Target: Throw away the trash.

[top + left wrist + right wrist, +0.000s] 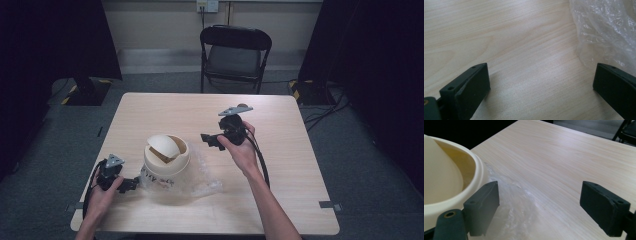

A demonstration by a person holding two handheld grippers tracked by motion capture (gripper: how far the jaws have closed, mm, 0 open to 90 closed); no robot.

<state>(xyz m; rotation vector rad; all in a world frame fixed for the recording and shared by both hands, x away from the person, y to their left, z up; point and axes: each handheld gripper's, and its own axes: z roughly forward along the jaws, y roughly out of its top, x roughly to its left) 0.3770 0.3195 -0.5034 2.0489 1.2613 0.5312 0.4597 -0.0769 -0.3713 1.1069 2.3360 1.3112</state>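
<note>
The cream bin [166,162] with its swing lid stands on the table [280,170] near the front edge, on a sheet of clear plastic wrap [202,175] that spreads out to its right. The left gripper [131,184] sits low at the bin's left foot, fingers [467,93] spread wide and holding nothing; the right gripper [209,140] hangs just right of the rim, its fingers [482,203] likewise apart and empty. The work in hand looks like taking hold of the bin or its wrap, and doing it well probably means steadying the base from the left before the right closes on the rim, pinching wall rather than the loose film, which would slip. The high view gives the whole layout and the tilted lid; the right gripper view shows the rim just beside one finger, and the left gripper view shows the crinkled plastic edge lying near its right finger.
</note>
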